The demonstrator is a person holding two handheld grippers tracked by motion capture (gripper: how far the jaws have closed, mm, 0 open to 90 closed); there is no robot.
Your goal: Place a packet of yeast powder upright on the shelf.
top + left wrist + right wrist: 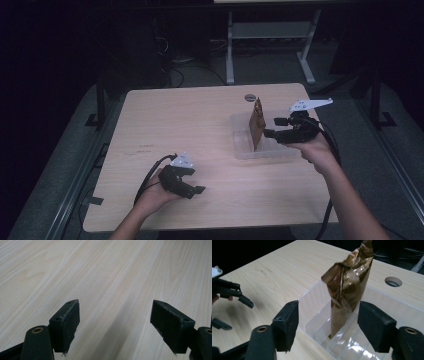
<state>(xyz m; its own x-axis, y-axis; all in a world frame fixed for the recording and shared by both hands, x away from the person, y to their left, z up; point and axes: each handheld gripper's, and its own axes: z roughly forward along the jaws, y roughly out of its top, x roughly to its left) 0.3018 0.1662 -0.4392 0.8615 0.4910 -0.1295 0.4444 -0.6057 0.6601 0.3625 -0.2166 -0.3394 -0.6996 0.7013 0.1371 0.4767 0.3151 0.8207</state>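
A crinkled brown foil pouch (257, 125) (348, 290) stands upright in a clear plastic bin (240, 150) (312, 302) with ribbed dividers, at the table's right side. My right gripper (271, 127) (328, 325) is level, just right of the bin and pointing at the pouch. Its jaws stand wide apart on either side of the pouch's lower part, with no pad pressing it. My left gripper (196, 181) (116, 325) hovers low over bare wood near the table's front, open with nothing between its jaws. It is also seen far off as the left gripper (234, 293) in the right gripper view.
The light wooden table (175, 120) has a round cable hole (250, 97) (393, 281) just behind the bin. Dark floor, cables and a white desk frame (230, 55) lie beyond the far edge. Bare wood spreads across the table's left and middle.
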